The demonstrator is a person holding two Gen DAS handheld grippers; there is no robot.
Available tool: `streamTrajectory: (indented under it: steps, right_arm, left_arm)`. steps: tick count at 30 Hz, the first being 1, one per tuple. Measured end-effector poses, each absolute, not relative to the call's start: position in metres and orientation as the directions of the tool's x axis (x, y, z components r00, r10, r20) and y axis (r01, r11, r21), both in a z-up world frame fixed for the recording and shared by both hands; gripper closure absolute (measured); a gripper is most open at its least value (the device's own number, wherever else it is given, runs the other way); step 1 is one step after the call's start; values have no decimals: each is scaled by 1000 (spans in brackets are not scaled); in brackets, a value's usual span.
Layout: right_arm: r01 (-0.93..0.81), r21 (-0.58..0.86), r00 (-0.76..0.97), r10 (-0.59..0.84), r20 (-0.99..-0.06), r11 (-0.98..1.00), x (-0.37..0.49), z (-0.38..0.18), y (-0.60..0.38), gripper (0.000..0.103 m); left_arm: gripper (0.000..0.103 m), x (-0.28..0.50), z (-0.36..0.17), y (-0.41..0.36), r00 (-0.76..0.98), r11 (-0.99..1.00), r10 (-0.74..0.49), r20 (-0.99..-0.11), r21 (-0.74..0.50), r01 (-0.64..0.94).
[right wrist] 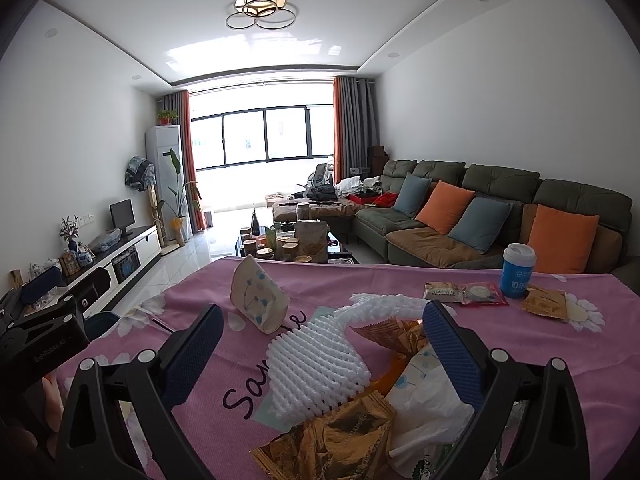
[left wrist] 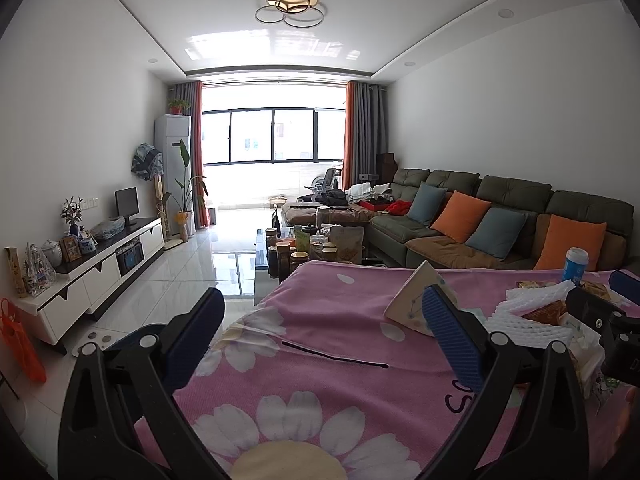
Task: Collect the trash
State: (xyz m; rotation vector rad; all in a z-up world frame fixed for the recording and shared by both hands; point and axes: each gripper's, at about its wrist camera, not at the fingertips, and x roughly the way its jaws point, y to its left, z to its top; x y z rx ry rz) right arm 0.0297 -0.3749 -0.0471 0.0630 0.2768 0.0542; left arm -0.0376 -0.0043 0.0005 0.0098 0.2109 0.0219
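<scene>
Trash lies on a pink flowered tablecloth (right wrist: pixel 320 280). A white foam fruit net (right wrist: pixel 316 364) sits between the fingers of my open right gripper (right wrist: pixel 320 344), with gold wrappers (right wrist: pixel 332 444) and a white tissue pack (right wrist: pixel 424 392) beside it. A crushed paper cup (right wrist: pixel 258 300) lies further back; it also shows in the left wrist view (left wrist: pixel 416 300). A blue cup (right wrist: pixel 516 270) and snack packets (right wrist: pixel 464 292) stand at the far right. My left gripper (left wrist: pixel 324 336) is open and empty over the cloth, left of the pile. A thin black stick (left wrist: pixel 336 354) lies between its fingers.
A glass coffee table (left wrist: pixel 260 248) crowded with jars stands beyond the table. A green sofa (left wrist: pixel 520 216) with orange and blue cushions runs along the right. A white TV cabinet (left wrist: pixel 100 264) lines the left wall. An orange bag (left wrist: pixel 20 344) hangs at far left.
</scene>
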Motion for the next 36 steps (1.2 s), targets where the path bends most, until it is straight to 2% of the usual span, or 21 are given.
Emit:
streamTrajectory:
  steps: [9, 13, 22, 27, 33, 34, 35, 36]
  right_arm:
    - [-25, 66, 954, 44, -298, 997, 35, -49, -384, 7]
    - [-6, 74, 941, 30, -337, 997, 40, -53, -398, 7]
    - [24, 110, 911, 24, -412, 994, 60, -56, -435, 7]
    - [-15, 45, 897, 33, -441, 999, 80, -53, -435, 7]
    - [-96, -32, 878, 69, -473, 995, 96, -55, -424, 10]
    - [-106, -45, 875, 72, -478, 993, 99, -55, -421, 14]
    - [-111, -58, 873, 69, -483, 992, 101, -56, -420, 17]
    - [-122, -62, 866, 76, -494, 991, 105, -57, -419, 24]
  left_arm:
    - [6, -33, -2, -6, 969, 1000, -21, -245, 6, 23]
    - [6, -25, -8, -18, 948, 994, -107, -298, 4, 114]
    - [6, -6, -25, -71, 794, 903, -403, -455, -53, 427]
    - [6, 16, -39, -96, 655, 836, -515, -552, -155, 527]
    - [20, 44, -57, -110, 515, 785, -587, -625, -282, 552]
    - [21, 49, -61, -111, 487, 775, -600, -635, -310, 551]
    - [26, 53, -65, -113, 454, 761, -617, -642, -341, 552]
    - [33, 58, -70, -114, 420, 747, -635, -648, -376, 549]
